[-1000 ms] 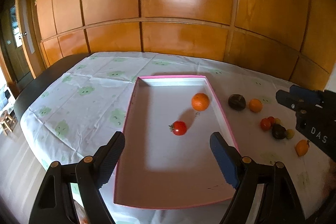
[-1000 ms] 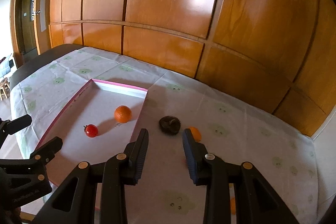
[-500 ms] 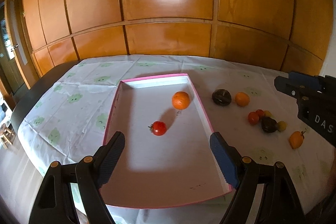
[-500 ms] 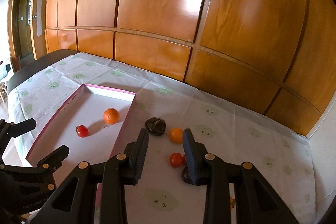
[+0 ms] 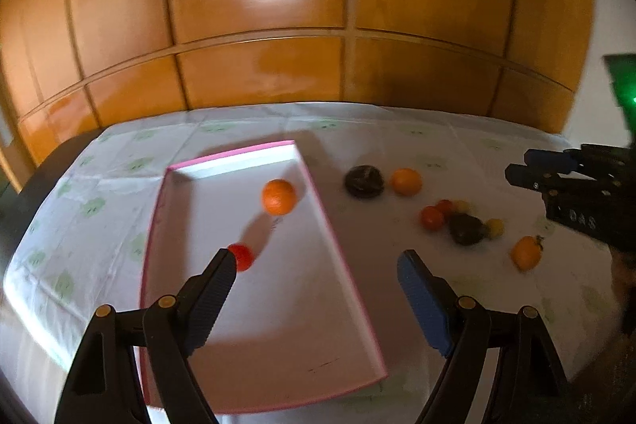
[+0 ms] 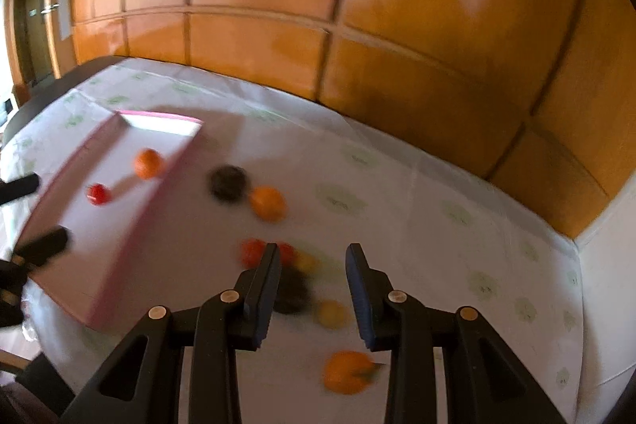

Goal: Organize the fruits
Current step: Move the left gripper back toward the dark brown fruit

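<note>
Two fruits already sit in the pink-rimmed tray [image 5: 342, 277]: an orange [image 5: 279, 196] and a small red tomato [image 5: 241, 257], the tomato just past the left finger of the left gripper [image 5: 318, 281], whose jaws are spread wide and empty over the tray. Loose fruit lies on the tablecloth [image 6: 437, 193] ahead of the right gripper [image 6: 314, 277], which is narrowed but parted, pinching nothing. Between and just beyond its fingers: two red tomatoes [image 6: 253, 252], a small yellow fruit [image 6: 330, 313], a dark fruit [image 6: 292, 291]; an orange-coloured fruit with a stem [image 6: 348, 371] sits nearer, under the right finger. Farther off, another dark fruit [image 6: 228, 182] beside an orange [image 6: 267, 202].

Judgement: small tomatoes are light, smooth, thin-skinned (they roll and bruise). Take across the widest part, gently. Oranges are firmer and need wider jaws.
</note>
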`<control>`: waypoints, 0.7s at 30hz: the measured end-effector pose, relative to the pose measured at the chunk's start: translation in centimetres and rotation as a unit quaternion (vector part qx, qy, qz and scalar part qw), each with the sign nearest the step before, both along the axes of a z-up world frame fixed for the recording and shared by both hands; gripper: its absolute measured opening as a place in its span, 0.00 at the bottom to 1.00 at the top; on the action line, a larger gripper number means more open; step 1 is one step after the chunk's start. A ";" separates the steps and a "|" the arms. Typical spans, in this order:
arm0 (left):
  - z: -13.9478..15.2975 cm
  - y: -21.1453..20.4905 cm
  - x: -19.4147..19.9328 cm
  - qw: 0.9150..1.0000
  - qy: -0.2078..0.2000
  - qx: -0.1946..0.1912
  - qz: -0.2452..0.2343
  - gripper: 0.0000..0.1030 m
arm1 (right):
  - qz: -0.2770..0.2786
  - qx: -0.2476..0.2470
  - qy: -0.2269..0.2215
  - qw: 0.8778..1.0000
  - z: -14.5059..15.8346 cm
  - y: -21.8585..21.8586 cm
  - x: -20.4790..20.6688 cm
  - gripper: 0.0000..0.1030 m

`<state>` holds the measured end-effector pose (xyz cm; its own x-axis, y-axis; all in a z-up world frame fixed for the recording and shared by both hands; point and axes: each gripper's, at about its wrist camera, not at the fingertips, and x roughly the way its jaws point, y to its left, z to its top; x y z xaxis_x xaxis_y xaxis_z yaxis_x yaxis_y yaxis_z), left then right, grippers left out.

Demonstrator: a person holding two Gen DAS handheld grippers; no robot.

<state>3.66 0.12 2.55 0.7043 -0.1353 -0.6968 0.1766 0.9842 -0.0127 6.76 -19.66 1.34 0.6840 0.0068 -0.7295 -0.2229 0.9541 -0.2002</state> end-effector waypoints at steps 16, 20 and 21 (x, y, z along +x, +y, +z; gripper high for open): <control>-1.3 -5.7 9.5 0.987 0.075 0.045 -0.134 0.65 | -0.090 0.125 0.039 0.987 -1.2 -9.5 2.4 0.33; -2.5 -7.1 12.7 0.983 0.091 0.064 -0.148 0.69 | -0.104 0.162 0.042 0.980 -1.0 -10.4 2.7 0.33; -2.9 -7.4 13.4 0.981 0.097 0.069 -0.152 0.69 | -0.107 0.168 0.043 0.979 -1.0 -10.6 2.7 0.33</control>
<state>17.08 -7.28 -0.30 0.4982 -0.2135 -0.8404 0.4702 0.8809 0.0549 9.48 -30.27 0.33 0.6327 0.1194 -0.7652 -0.0123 0.9895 0.1443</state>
